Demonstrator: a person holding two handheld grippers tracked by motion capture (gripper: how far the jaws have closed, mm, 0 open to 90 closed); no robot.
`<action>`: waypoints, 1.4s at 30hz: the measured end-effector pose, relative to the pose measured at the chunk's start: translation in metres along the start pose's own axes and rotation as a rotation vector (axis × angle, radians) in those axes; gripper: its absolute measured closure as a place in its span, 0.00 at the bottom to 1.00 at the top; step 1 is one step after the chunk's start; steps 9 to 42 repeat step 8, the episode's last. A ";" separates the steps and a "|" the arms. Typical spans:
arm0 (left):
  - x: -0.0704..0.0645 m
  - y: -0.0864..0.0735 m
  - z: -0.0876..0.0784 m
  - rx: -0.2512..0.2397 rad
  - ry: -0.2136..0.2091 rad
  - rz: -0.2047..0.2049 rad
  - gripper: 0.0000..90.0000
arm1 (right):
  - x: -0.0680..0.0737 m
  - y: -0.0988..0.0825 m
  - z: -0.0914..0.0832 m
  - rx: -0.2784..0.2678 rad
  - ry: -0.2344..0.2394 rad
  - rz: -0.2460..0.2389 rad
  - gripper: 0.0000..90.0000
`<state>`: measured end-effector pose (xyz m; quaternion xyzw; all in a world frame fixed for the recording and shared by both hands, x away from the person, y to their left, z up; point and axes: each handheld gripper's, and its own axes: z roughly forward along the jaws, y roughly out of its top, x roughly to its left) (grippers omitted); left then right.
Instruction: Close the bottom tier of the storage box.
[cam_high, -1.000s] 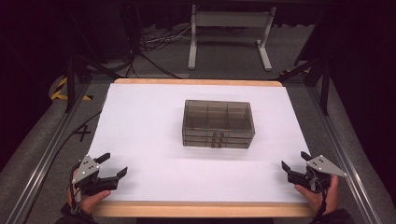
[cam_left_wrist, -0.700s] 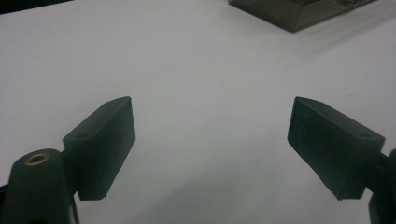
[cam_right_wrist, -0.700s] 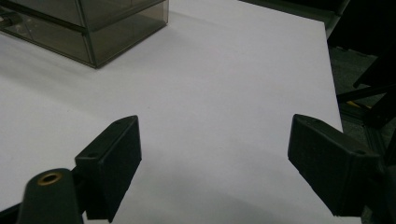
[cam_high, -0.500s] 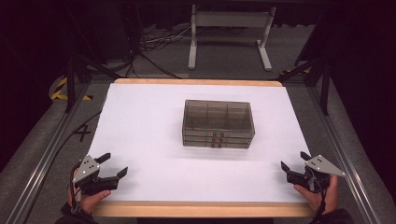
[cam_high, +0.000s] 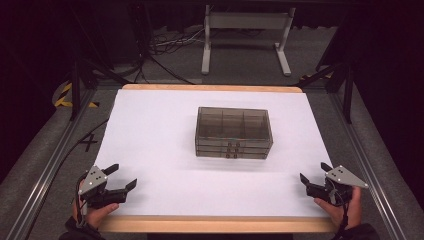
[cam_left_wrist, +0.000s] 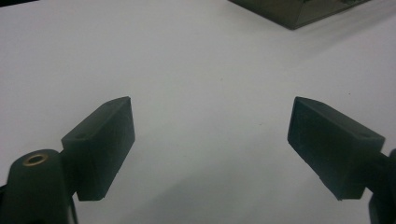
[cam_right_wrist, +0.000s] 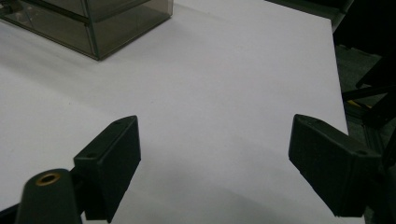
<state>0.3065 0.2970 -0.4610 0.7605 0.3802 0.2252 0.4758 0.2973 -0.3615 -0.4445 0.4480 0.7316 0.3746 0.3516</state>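
Note:
A smoky clear plastic box (cam_high: 234, 132) with compartments on top and small drawers in front sits in the middle of the white table top (cam_high: 150, 130). My left gripper (cam_high: 122, 177) rests at the near left corner, open, nothing between its jaws. Its own view has the box's corner (cam_left_wrist: 299, 10) far off at the top. My right gripper (cam_high: 314, 172) rests at the near right corner, also open and empty. In the right gripper view the box (cam_right_wrist: 93, 23) lies at the upper left, well apart from the jaws.
A wooden edge (cam_high: 215, 224) borders the table's near side. Metal rails (cam_high: 45, 170) run along both sides. Beyond the far edge stand a white frame (cam_high: 245, 35) and cables (cam_high: 165, 47) on the grey floor.

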 end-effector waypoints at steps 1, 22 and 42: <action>0.000 0.000 0.000 0.002 0.000 0.001 0.17 | 0.000 0.000 0.000 0.001 0.001 -0.002 0.20; 0.000 0.000 0.000 0.003 0.001 0.000 0.17 | 0.001 0.000 0.001 0.014 0.007 -0.009 0.18; 0.000 0.000 0.000 0.003 0.001 0.000 0.17 | 0.001 0.000 0.001 0.014 0.007 -0.009 0.18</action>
